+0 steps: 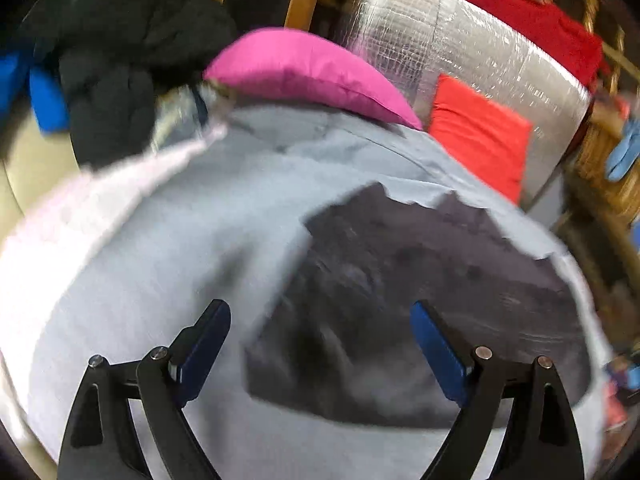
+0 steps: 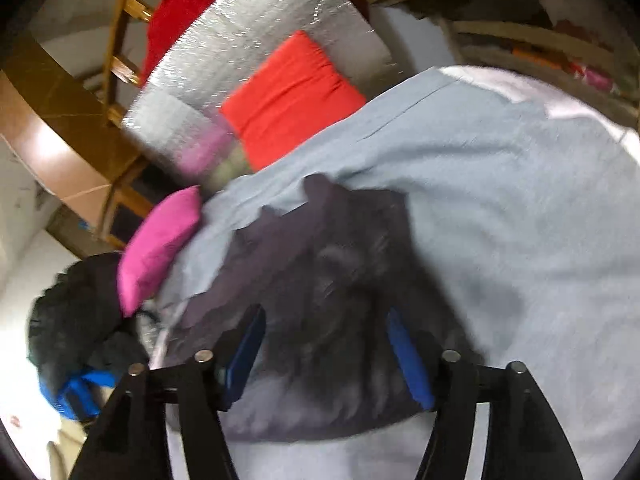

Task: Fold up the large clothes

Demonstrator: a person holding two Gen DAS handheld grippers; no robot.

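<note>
A dark grey garment lies folded into a rough rectangle on a light blue sheet. My left gripper hovers over the garment's near left edge, its blue pads wide apart and nothing between them. In the right wrist view the same garment lies under my right gripper. Its blue-padded fingers stand apart on either side of the cloth, and I see no pad pressing on it. Both views are blurred.
A pink pillow and a red cushion sit at the sheet's far edge, against a silver foil mat. A heap of black clothing with something blue lies at the far left. Wooden furniture stands behind.
</note>
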